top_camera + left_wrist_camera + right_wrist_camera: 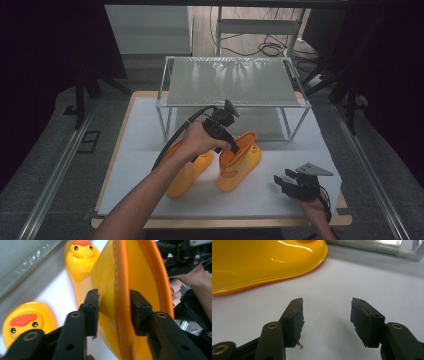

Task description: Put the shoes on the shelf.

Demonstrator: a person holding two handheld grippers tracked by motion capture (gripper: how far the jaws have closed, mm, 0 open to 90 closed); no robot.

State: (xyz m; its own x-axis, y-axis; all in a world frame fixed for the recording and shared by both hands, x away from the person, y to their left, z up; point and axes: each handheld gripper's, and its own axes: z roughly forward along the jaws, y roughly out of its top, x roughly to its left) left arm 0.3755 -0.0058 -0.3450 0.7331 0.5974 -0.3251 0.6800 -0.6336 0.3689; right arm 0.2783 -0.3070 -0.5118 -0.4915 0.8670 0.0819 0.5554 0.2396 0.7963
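While the left gripper [113,312] straddles the rim of the right-hand yellow boot [239,161], one jaw inside the shaft and one outside, its pads do not yet clearly pinch the wall; squeezing squarely on the orange-stitched edge before lifting should keep the soft rubber from folding. That boot stands upright on the white table [280,195] before the wire rack [235,82], glossy, duck-faced at the toe, beside its twin [187,175]. Near the table's front edge, the right gripper [325,322] rests open and empty.
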